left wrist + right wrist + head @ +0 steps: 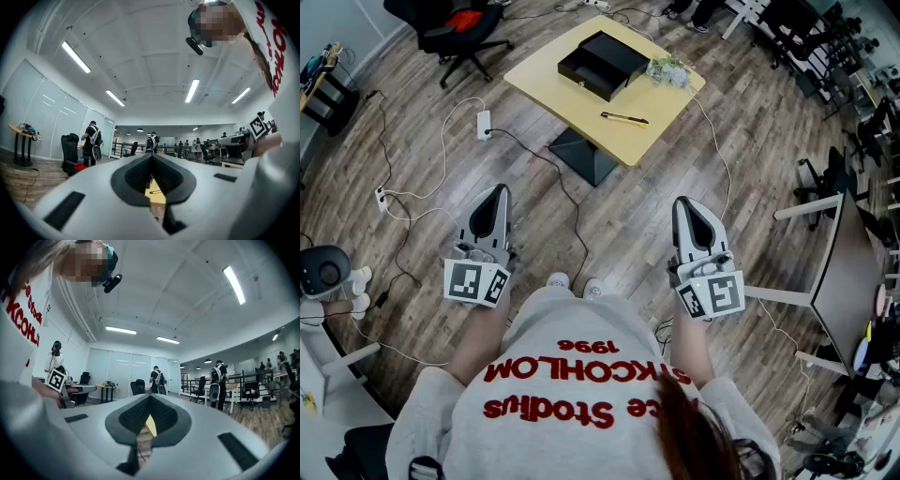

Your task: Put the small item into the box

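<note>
A yellow table (581, 98) stands ahead on the wood floor. On it lies an open black box (602, 64), a thin yellow and black pen-like item (624, 118) and a small bunch of pale flowers (667, 72). My left gripper (494, 201) and right gripper (692, 212) hang low in front of the person, well short of the table. Both are shut with nothing between the jaws. Through the jaws in the left gripper view I see the table's yellow top (154, 192) and the pen-like item (155, 191). A sliver of the table (151, 425) shows in the right gripper view.
White and black cables with a power strip (484, 124) trail across the floor left of the table's black base (584, 155). An office chair (457, 33) stands at the back left, desks and chairs (848, 262) at the right. Several people stand far off in the room.
</note>
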`<state>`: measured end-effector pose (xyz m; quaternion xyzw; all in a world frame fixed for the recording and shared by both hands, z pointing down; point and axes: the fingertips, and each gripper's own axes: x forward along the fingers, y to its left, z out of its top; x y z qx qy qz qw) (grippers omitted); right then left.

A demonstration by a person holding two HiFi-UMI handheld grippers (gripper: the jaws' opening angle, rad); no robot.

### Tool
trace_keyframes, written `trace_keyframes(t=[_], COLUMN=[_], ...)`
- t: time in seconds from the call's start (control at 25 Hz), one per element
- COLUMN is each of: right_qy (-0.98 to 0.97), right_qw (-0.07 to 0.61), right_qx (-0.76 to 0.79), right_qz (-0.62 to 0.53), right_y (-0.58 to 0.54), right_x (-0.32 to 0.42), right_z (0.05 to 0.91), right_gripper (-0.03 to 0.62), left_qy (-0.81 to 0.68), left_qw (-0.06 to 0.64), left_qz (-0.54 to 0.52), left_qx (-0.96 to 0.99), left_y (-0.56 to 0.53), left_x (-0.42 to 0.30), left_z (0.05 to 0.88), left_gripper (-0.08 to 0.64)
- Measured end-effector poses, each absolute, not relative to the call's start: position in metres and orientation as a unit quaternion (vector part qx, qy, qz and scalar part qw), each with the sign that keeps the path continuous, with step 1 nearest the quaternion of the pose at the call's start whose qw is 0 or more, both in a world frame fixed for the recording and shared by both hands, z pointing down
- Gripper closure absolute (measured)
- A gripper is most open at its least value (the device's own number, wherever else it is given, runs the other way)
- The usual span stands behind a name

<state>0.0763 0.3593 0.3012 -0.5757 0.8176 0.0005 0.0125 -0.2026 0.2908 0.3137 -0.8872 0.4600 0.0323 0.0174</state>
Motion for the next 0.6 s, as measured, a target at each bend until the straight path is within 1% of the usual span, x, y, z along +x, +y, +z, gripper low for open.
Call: trace_keyframes(t=[0.28, 0.6], right_qy=[0.82, 0.835], right_qw=[0.01, 0.067], right_qx=[-0.573, -0.546], right_qz=[0.002, 0.0], right_y=[0.348, 0.343], right_x=[0.085, 0.11], right_z=[0.301, 0.282], right_gripper=[0.589, 0.588], left_qy=[0.459, 0.472], left_qw=[0.022, 0.035], left_qz=[0.032, 0.031], left_qx=[-0.888, -0.88], left_y=[0.281, 0.279], left_x=[-0.188, -0.171], left_z=[0.313, 0.308], left_gripper=[0.554, 0.554])
